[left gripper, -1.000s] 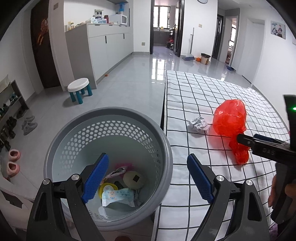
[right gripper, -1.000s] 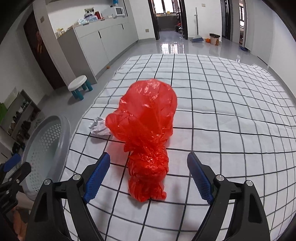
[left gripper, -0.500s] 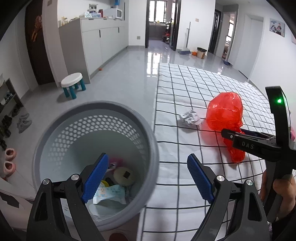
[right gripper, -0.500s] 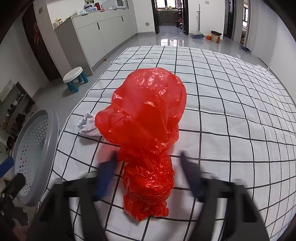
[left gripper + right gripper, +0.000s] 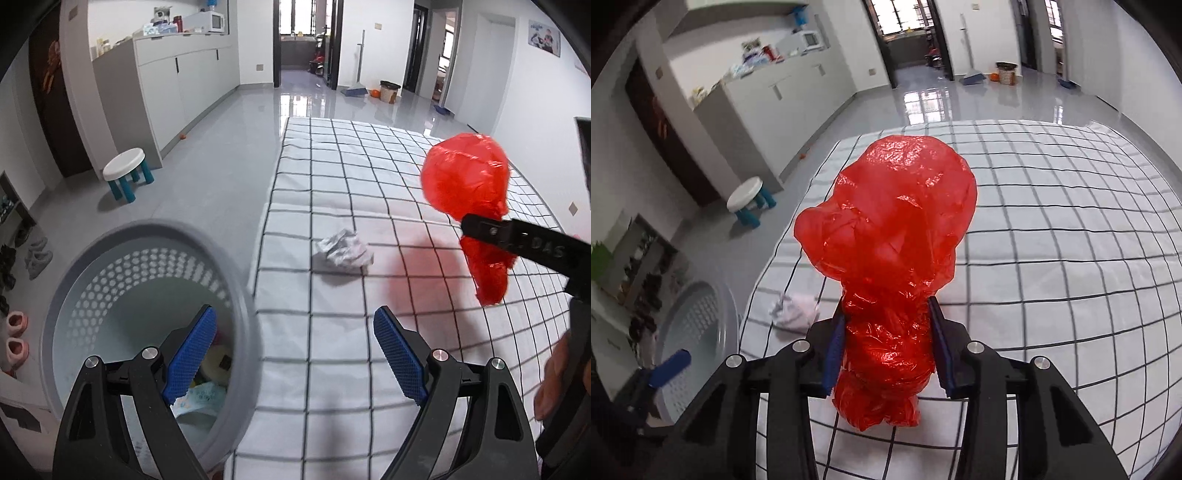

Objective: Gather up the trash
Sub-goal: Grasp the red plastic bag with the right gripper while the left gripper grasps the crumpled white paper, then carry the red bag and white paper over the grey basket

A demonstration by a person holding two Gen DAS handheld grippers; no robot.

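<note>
My right gripper (image 5: 886, 350) is shut on a red plastic bag (image 5: 890, 236) at its twisted neck and holds it lifted above the checked sheet (image 5: 1052, 266). In the left wrist view the bag (image 5: 467, 181) hangs in the air at the right, clamped by the right gripper (image 5: 491, 236). A crumpled white paper ball (image 5: 341, 251) lies on the sheet near its left edge. My left gripper (image 5: 295, 354) is open and empty, over the rim of the grey perforated basket (image 5: 74, 266), which holds several pieces of trash.
The basket (image 5: 698, 321) stands on the floor left of the sheet. A white stool with blue legs (image 5: 125, 173) stands further left. Shoes and a shoe rack (image 5: 14, 236) line the left wall. Grey cabinets (image 5: 173, 85) run along the far left.
My right gripper has closed on the red bag's neck and lifted it off the sheet. My left gripper has shifted right, from over the basket toward the sheet.
</note>
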